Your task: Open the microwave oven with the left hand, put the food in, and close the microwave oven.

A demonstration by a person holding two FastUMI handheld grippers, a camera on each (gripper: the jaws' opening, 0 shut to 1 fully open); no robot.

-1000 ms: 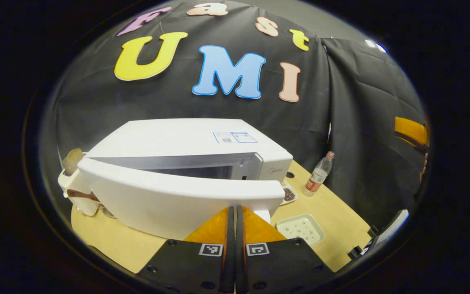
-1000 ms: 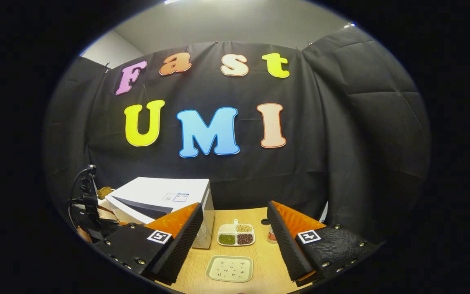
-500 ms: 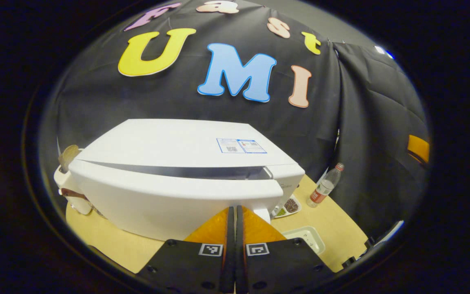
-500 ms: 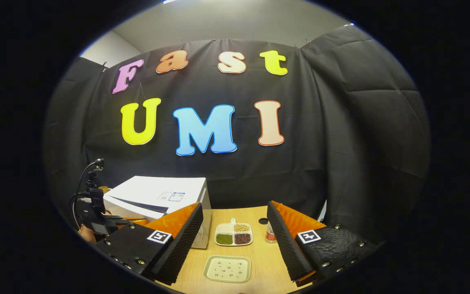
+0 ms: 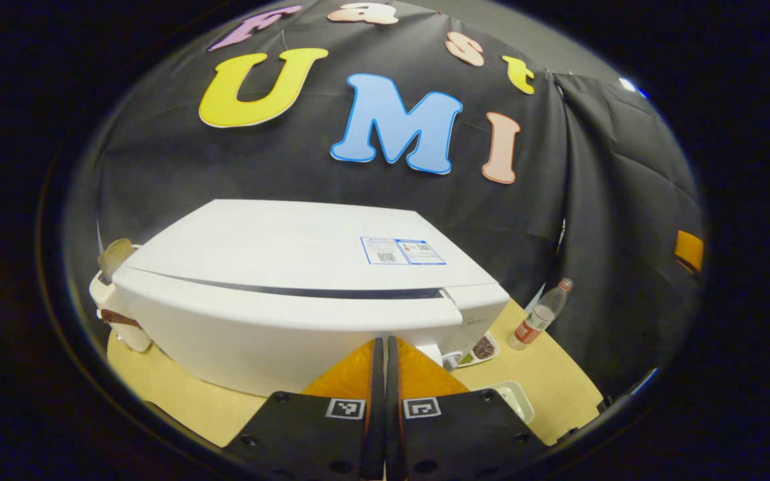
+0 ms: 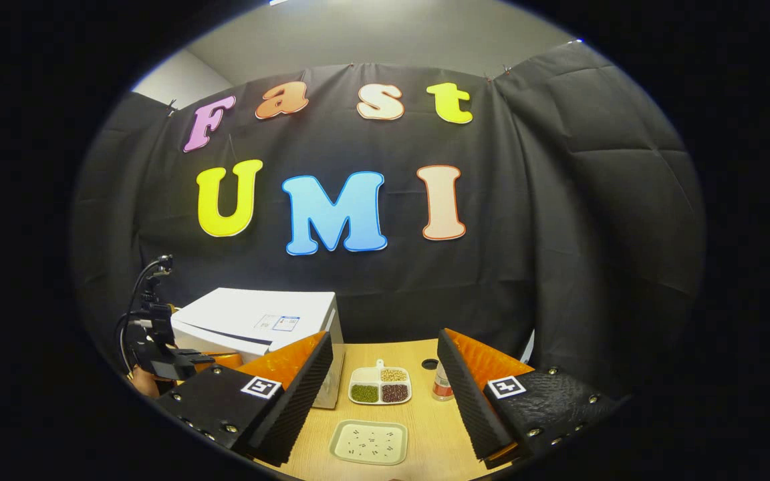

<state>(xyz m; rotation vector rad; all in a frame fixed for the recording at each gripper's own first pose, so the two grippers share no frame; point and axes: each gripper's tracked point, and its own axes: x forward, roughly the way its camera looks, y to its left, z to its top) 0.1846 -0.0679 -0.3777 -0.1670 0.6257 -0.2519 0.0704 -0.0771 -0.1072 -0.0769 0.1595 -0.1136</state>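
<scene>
Left gripper (image 5: pixel 386 347): fingers together, tips against microwave door (image 5: pixel 278 334)
Right gripper (image 6: pixel 382 364): fingers apart, microwave (image 6: pixel 258 321) to its left

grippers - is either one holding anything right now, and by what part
Nothing is held. The left hand-held gripper is shut, its tips against the microwave door. The right hand-held gripper is open and empty.

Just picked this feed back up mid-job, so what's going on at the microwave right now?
The left gripper, fingers together, is pressed against the front of the microwave door, which looks almost shut with just a thin dark seam along its top. The right gripper hangs open above the table, holding nothing. A divided dish of beans, a speckled tray and a bottle sit on the table beside the microwave.
</scene>
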